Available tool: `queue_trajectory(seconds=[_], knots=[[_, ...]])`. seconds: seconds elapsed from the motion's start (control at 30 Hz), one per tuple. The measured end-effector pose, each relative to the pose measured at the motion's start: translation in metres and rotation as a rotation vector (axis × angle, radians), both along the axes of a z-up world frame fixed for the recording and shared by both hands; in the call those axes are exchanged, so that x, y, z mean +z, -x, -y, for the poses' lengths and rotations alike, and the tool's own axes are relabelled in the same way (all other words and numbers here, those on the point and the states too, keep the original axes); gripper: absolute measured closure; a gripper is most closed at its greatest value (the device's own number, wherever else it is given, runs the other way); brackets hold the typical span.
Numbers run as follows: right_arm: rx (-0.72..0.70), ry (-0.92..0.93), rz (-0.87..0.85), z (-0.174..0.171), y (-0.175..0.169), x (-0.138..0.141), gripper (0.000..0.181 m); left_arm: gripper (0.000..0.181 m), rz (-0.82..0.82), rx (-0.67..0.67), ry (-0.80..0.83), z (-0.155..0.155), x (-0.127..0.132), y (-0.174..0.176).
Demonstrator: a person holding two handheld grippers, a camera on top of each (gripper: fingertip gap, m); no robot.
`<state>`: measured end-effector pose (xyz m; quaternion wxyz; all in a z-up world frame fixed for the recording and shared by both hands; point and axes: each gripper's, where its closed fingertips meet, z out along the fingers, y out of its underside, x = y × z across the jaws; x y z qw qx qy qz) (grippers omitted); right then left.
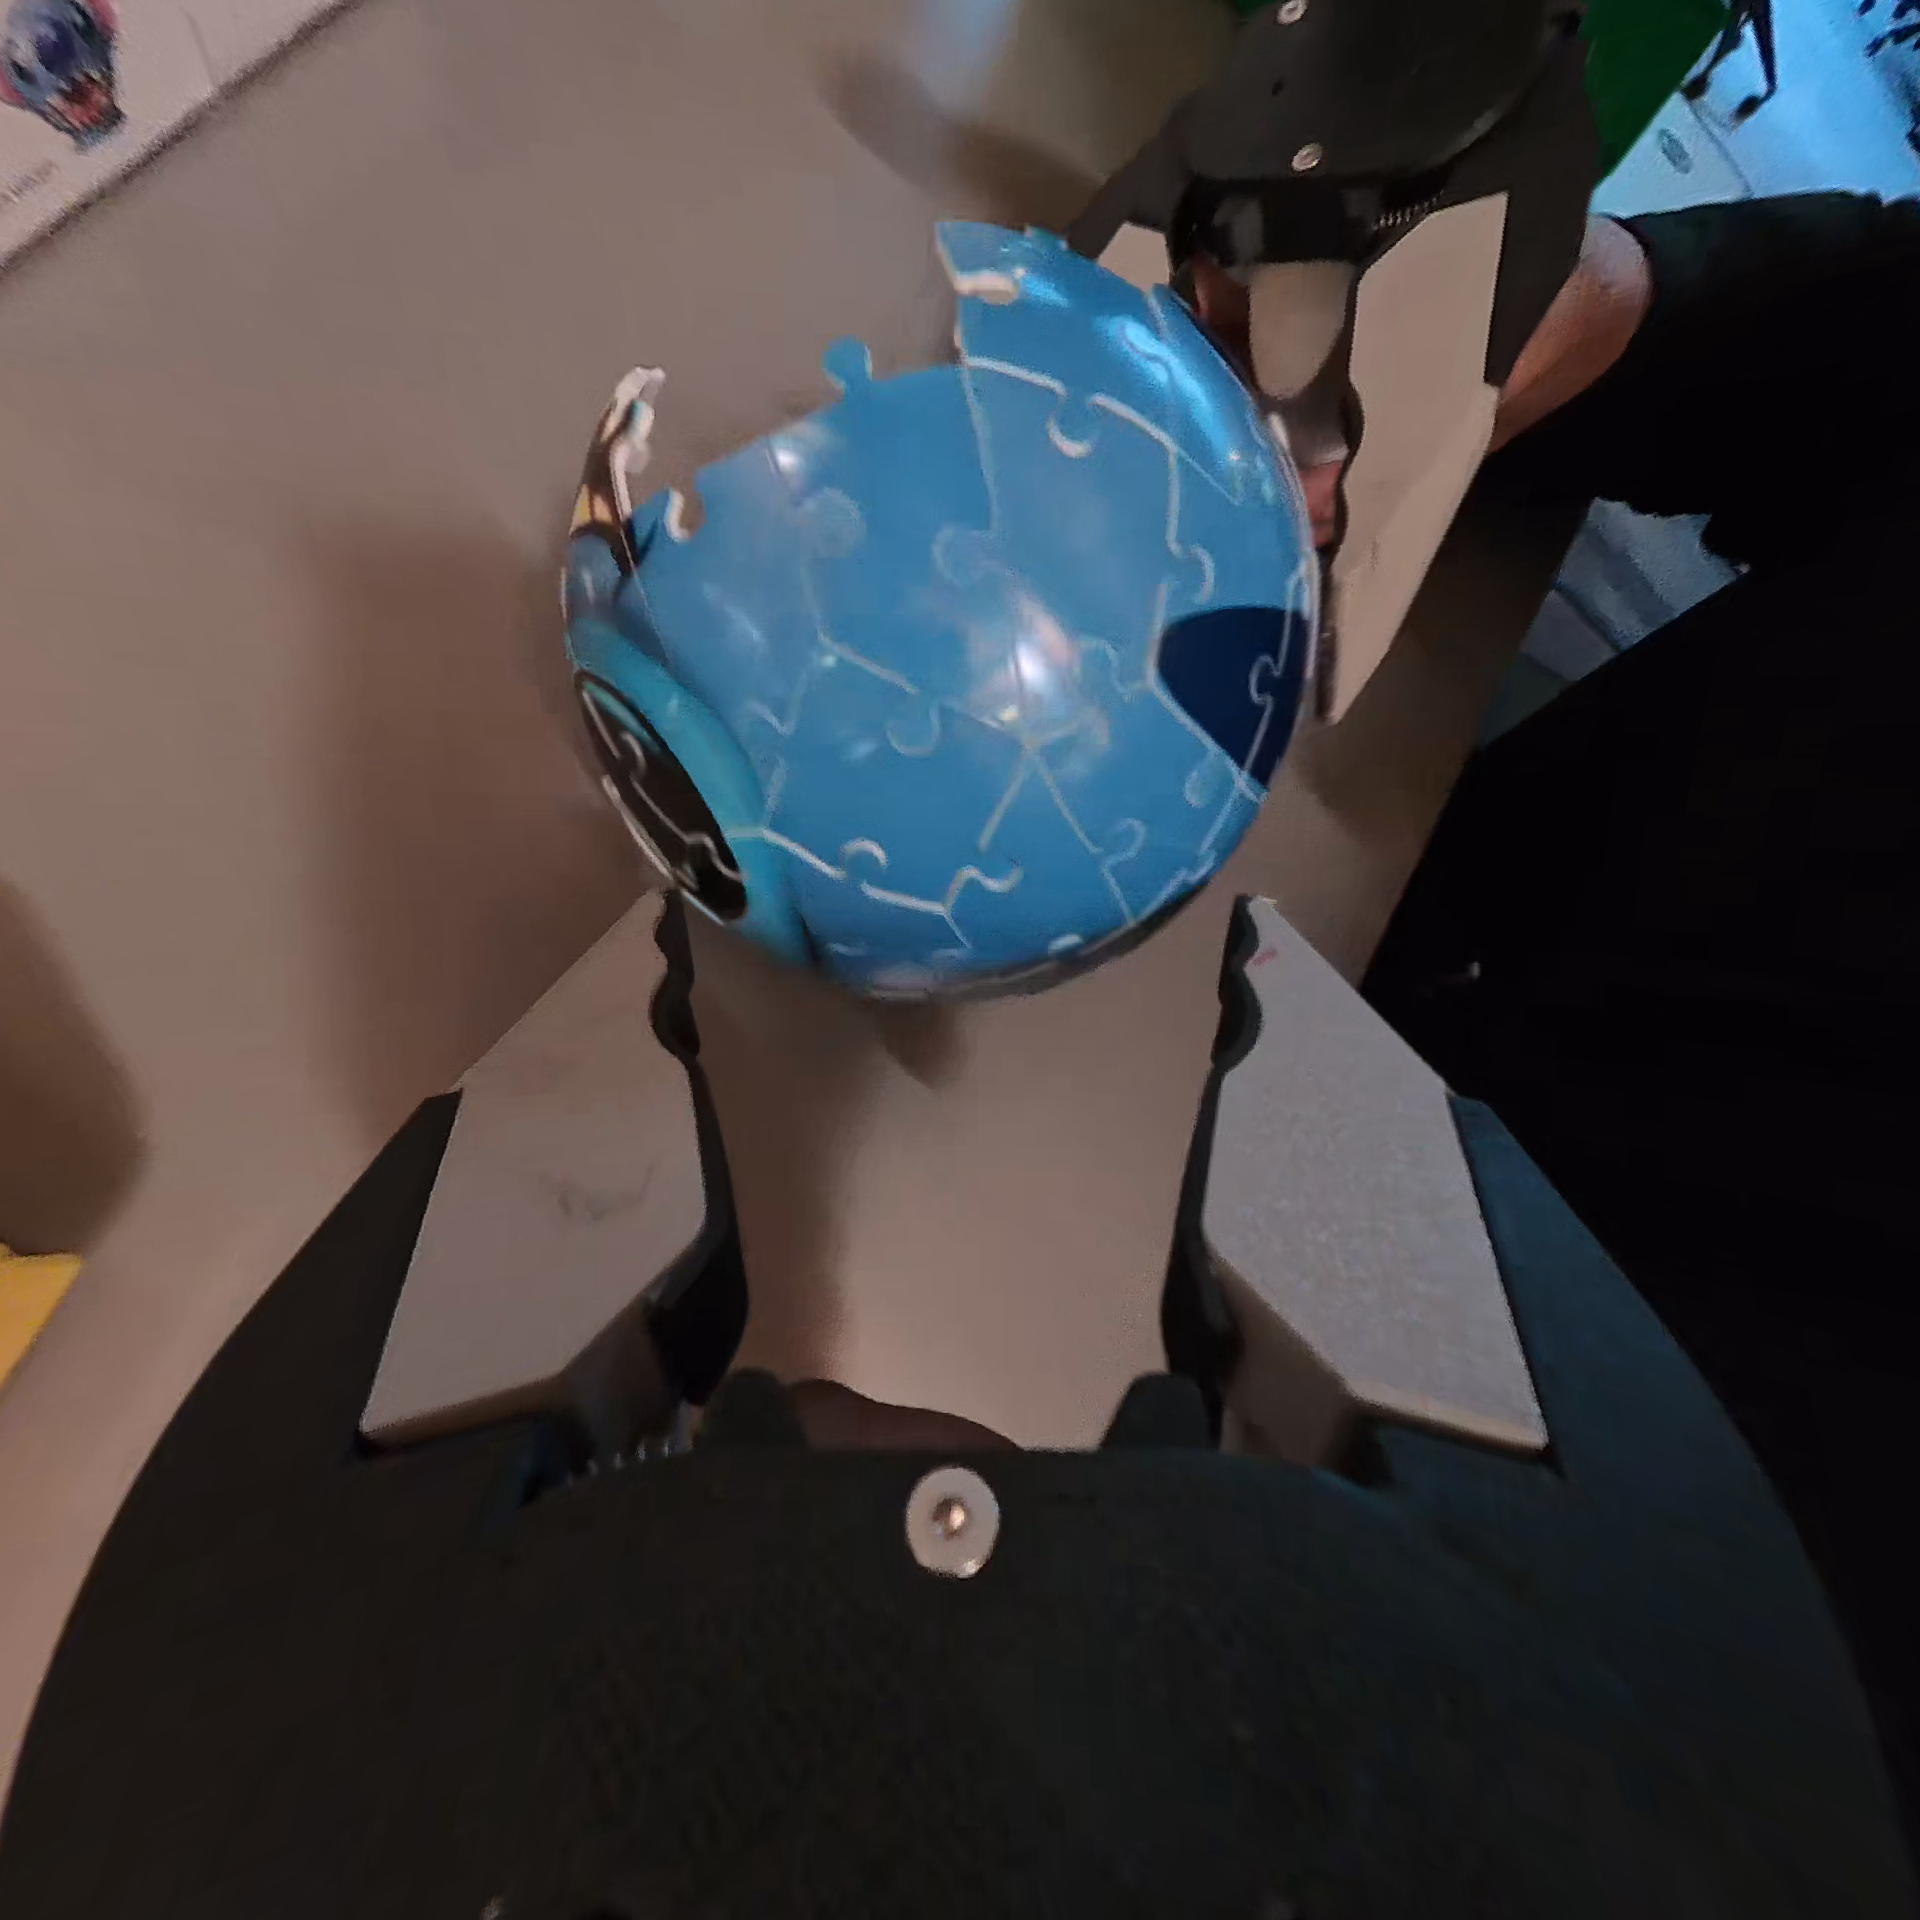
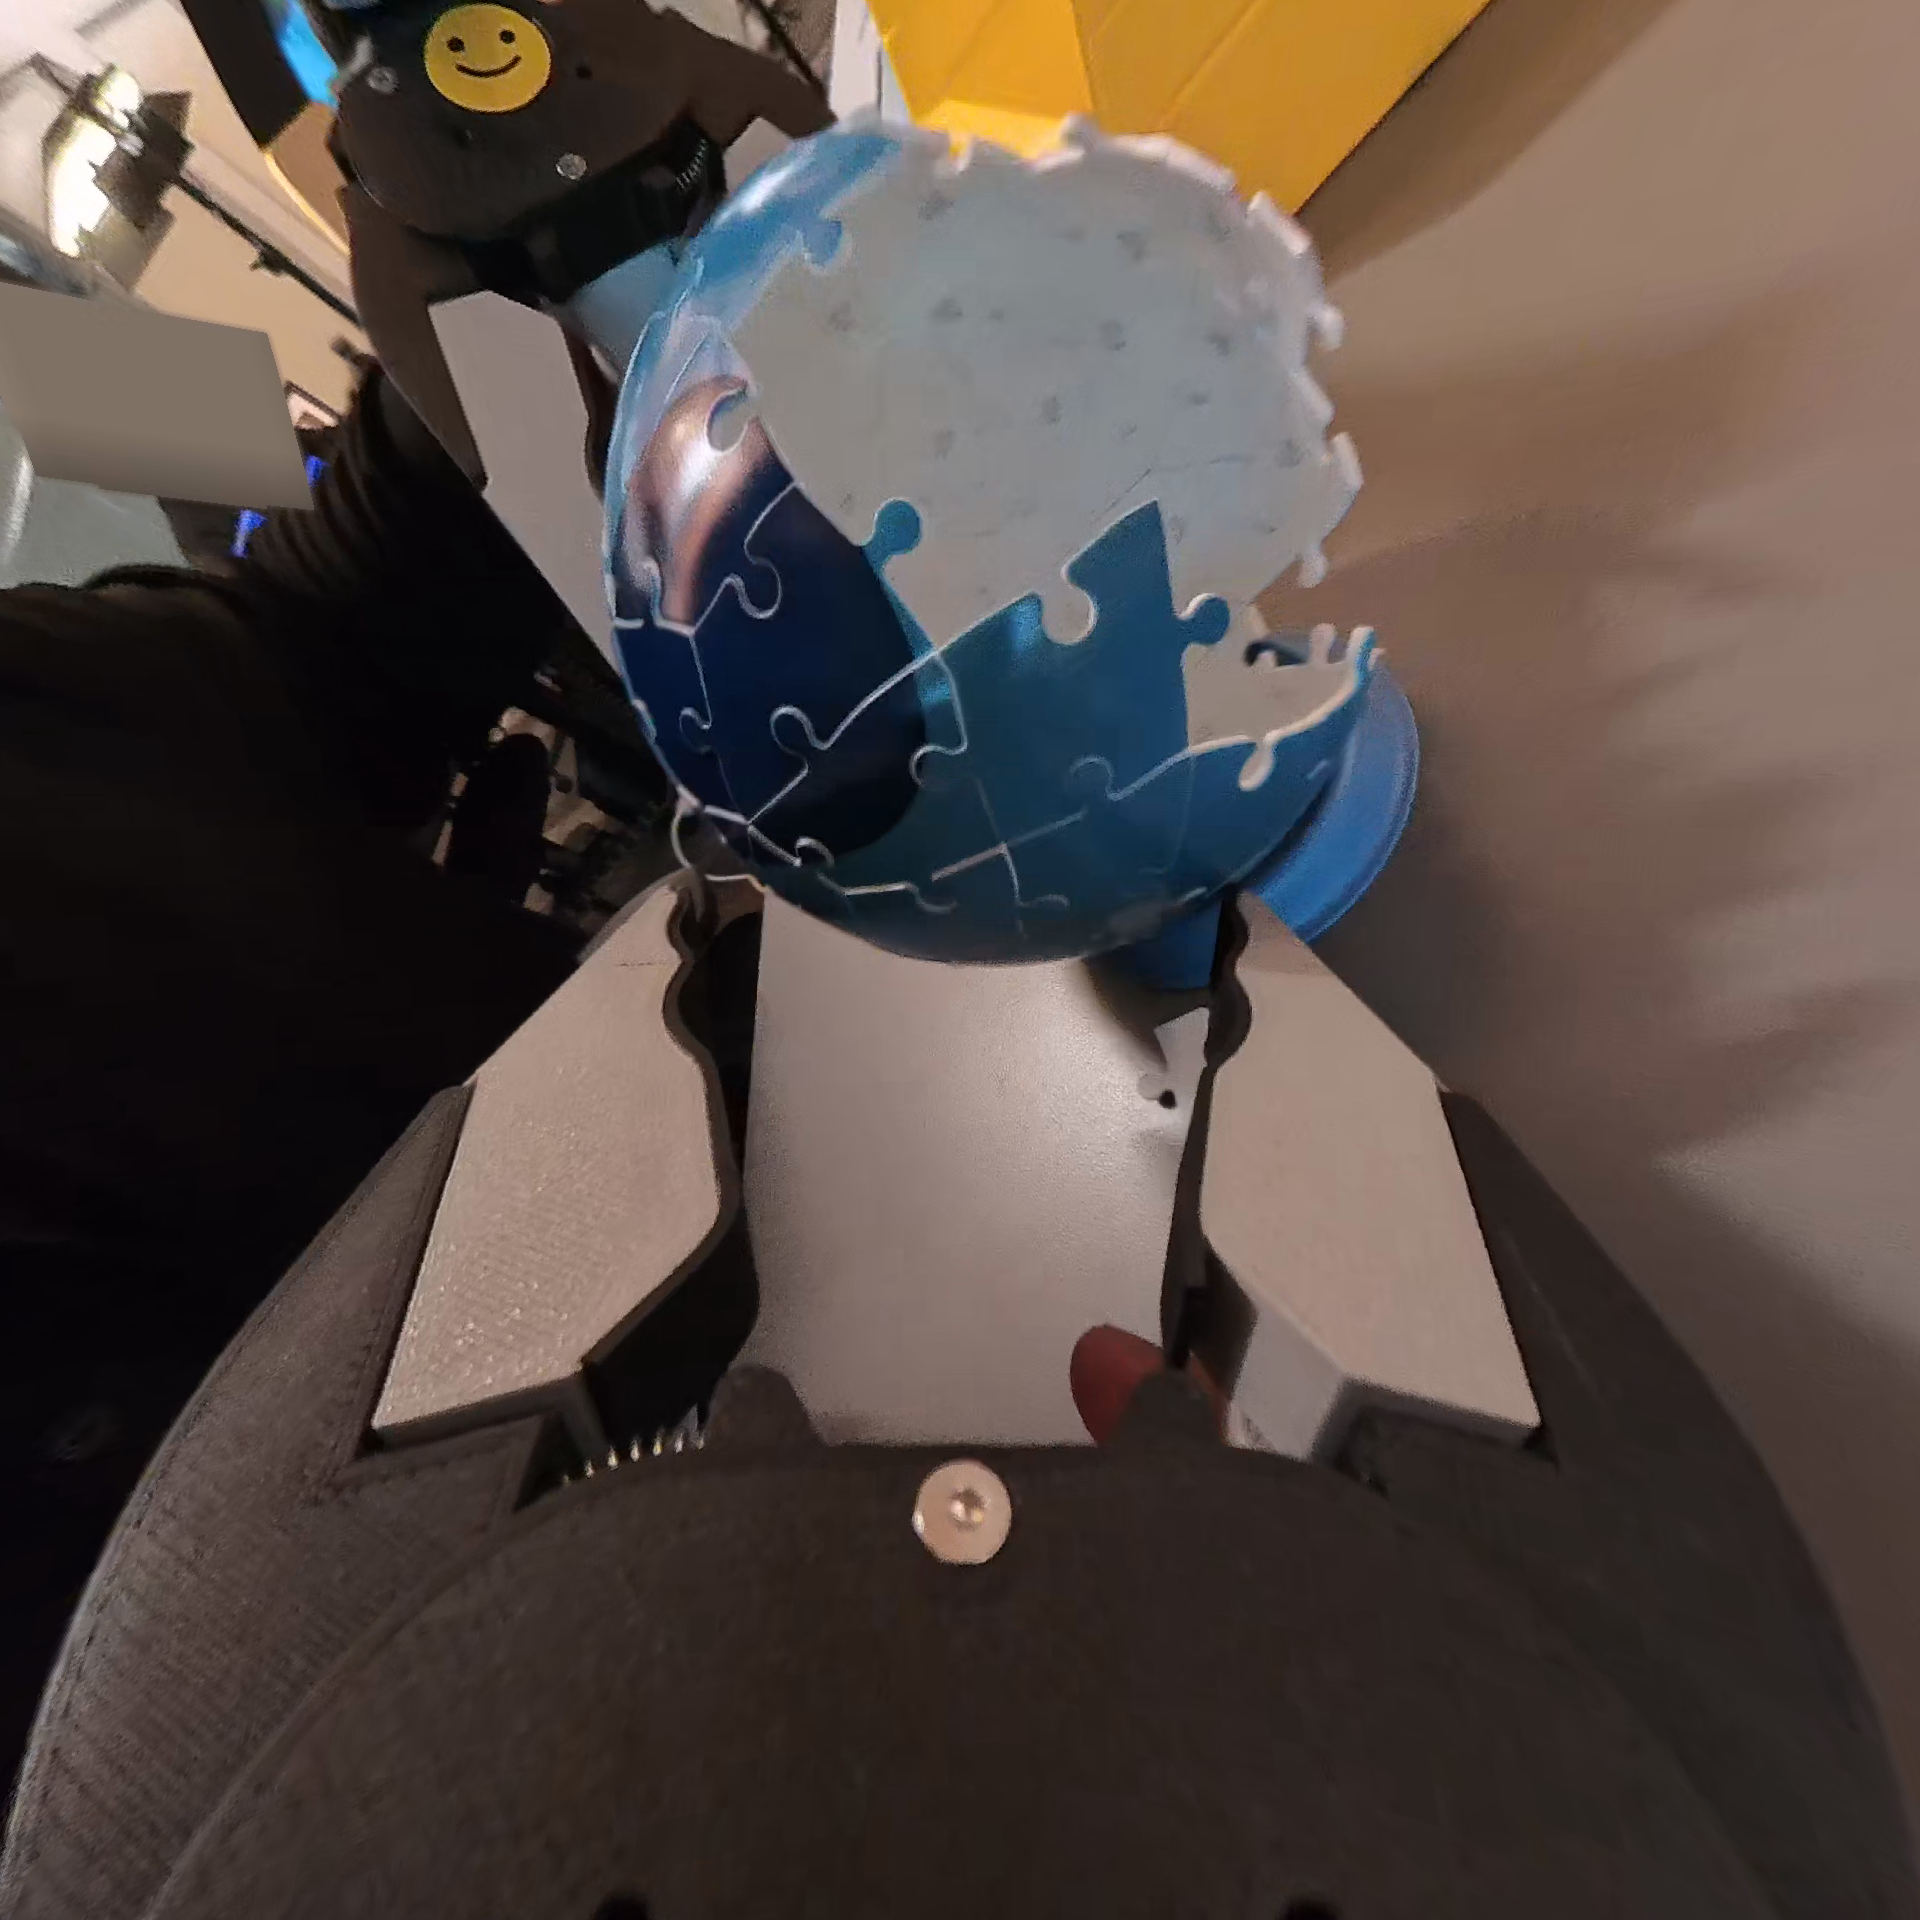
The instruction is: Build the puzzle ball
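Note:
The puzzle ball (image 1: 935, 665) is a partly built blue shell with a black ring pattern on one side. In the right wrist view the ball (image 2: 935, 727) shows a large gap with its white inside, and it rests on a blue stand (image 2: 1361, 821). My left gripper (image 1: 951, 925) is open, its tips on either side of the ball's near lower edge. My right gripper (image 2: 961, 914) is open, its tips just under the ball, one beside the stand's stem. One right finger (image 1: 1455, 644) lies along the ball's right side.
The beige table (image 1: 312, 623) lies beneath. A yellow box (image 2: 1143, 73) stands behind the ball. A picture sheet (image 1: 62, 83) lies at the far left. A hand with a dark sleeve (image 1: 1579, 312) holds the right gripper. A smiley sticker (image 2: 488, 57) marks the left gripper's body.

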<state>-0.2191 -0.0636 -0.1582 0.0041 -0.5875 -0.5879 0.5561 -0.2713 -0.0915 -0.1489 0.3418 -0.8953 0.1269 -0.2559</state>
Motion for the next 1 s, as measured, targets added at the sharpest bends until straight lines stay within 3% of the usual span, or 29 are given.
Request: queue_trajectory(seconds=[0.2,0.43,0.6,0.73,0.87,1.0], knots=[[-0.010,-0.092,-0.087,-0.013,0.000,-0.002,0.085,0.076,-0.157,-0.008,-0.240,-0.009,0.003,0.030],[-0.161,-0.441,-0.278,-0.037,0.005,0.000,0.072,0.074,-0.315,-0.168,-0.503,-0.013,0.002,0.022],[-0.131,-0.679,-0.313,-0.022,0.012,-0.010,0.068,0.075,-0.286,-0.268,-0.512,-0.020,-0.007,0.010],[-0.154,-0.755,-0.325,-0.020,0.018,-0.011,0.072,0.078,-0.311,-0.270,-0.517,-0.023,-0.009,0.006],[-0.156,-0.703,-0.290,-0.016,0.020,-0.012,0.070,0.079,-0.322,-0.230,-0.503,-0.019,-0.006,0.003],[-0.142,-0.570,-0.263,-0.007,0.017,-0.002,0.069,0.079,-0.228,-0.178,-0.394,-0.011,0.000,-0.002]])
